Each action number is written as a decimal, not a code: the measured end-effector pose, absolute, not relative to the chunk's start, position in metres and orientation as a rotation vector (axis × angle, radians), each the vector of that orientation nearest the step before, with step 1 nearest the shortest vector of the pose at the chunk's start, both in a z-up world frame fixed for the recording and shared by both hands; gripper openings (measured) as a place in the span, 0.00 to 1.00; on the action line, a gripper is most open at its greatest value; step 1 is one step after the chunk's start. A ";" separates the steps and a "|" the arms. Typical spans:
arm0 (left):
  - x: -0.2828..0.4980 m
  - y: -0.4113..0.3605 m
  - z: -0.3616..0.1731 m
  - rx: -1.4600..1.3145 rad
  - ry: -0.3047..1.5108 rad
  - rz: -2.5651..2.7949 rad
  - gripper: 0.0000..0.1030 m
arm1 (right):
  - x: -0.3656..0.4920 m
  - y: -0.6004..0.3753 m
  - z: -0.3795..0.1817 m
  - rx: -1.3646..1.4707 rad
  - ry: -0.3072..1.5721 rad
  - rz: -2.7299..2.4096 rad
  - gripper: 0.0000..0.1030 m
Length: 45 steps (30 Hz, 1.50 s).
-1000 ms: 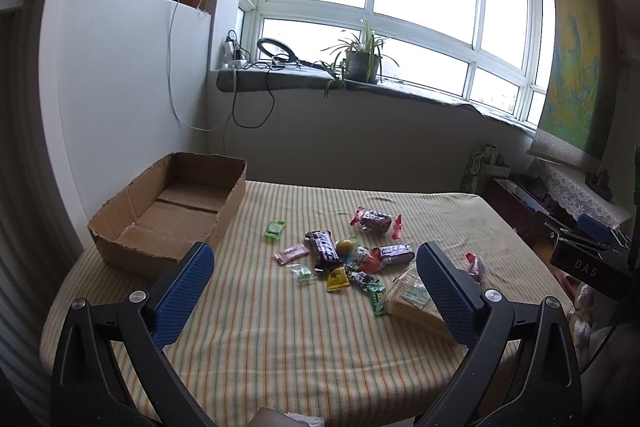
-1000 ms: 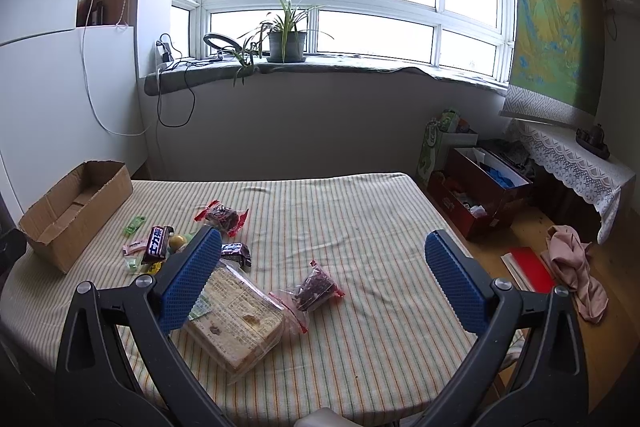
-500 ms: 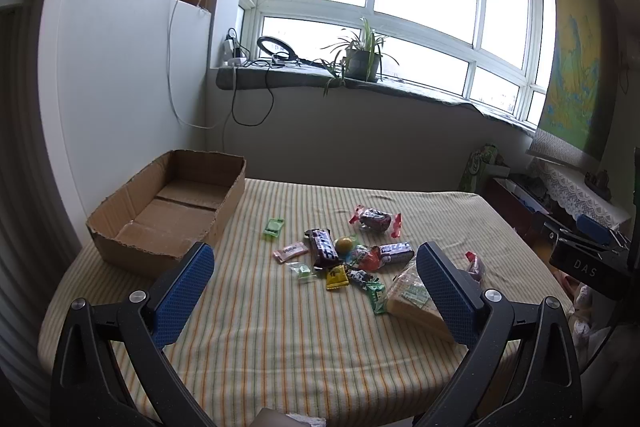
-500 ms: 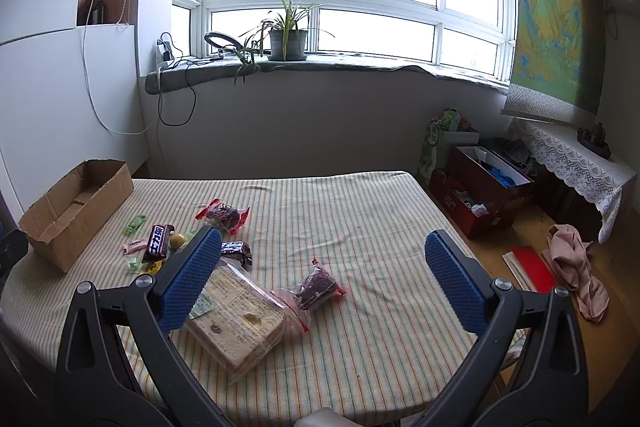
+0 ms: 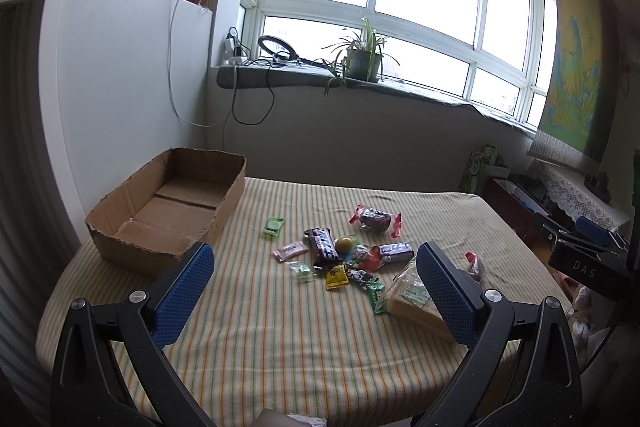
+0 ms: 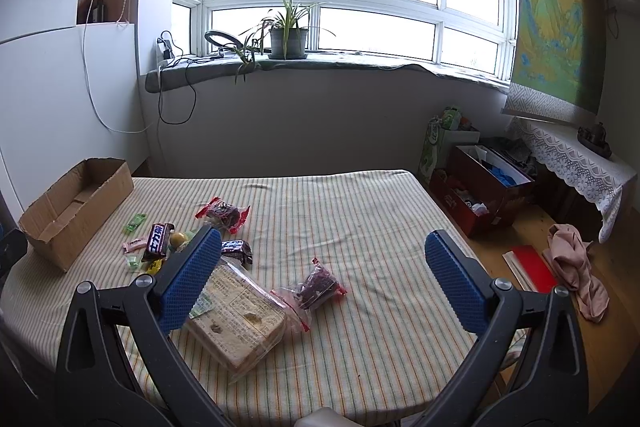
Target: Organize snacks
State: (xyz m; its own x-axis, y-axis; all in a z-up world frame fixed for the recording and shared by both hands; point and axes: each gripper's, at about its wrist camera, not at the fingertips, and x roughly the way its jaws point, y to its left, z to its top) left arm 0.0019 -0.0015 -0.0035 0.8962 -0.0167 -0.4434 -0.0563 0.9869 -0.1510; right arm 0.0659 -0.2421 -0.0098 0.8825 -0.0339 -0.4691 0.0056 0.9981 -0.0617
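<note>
Both grippers hang above the near edge of the striped tablecloth (image 5: 280, 327), nothing taken yet. Left gripper (image 5: 316, 283): fingers spread wide, empty. Right gripper (image 6: 324, 279): likewise spread, empty.

Cardboard box (image 5: 168, 211) sits at the far-left corner of the table, open top, nothing inside that I can see. Snacks lie in a loose cluster mid-table, well apart from the box: dark chocolate bar (image 5: 322, 242), yellow ball-shaped sweet (image 5: 344, 243), green packet (image 5: 273, 227) nearest the box, pink wafer packet (image 5: 291, 251), red-ended wrapper (image 5: 374, 219) toward the far edge. Bagged bread loaf (image 6: 236, 315) lies near the near edge, with a small bag of dark dried fruit (image 6: 318, 285) just beside its right end.

Judgement: step in hand is the first pick. Small flat packets suit the left gripper, closest to the box; come down straight and pinch across the short width so film does not slide. The loaf is soft; grip lightly mid-body, not by loose bag film.

Writing: the chocolate bar carries white block characters, not legible to me. The loaf has a printed label panel, too small to read. "DAS" appears on the black device (image 5: 580, 273) at the left view's right edge.
</note>
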 end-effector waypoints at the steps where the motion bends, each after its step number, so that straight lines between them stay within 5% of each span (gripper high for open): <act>1: 0.002 -0.002 -0.003 -0.161 0.461 0.020 0.98 | 0.066 -0.242 -0.010 -0.059 0.489 -0.020 1.00; 25: 0.010 -0.008 -0.015 -0.166 0.495 -0.016 0.98 | 0.076 -0.248 -0.024 -0.046 0.539 -0.007 1.00; 45: 0.050 -0.026 -0.060 -0.275 0.681 -0.201 0.94 | 0.111 -0.285 -0.100 0.278 0.826 0.272 1.00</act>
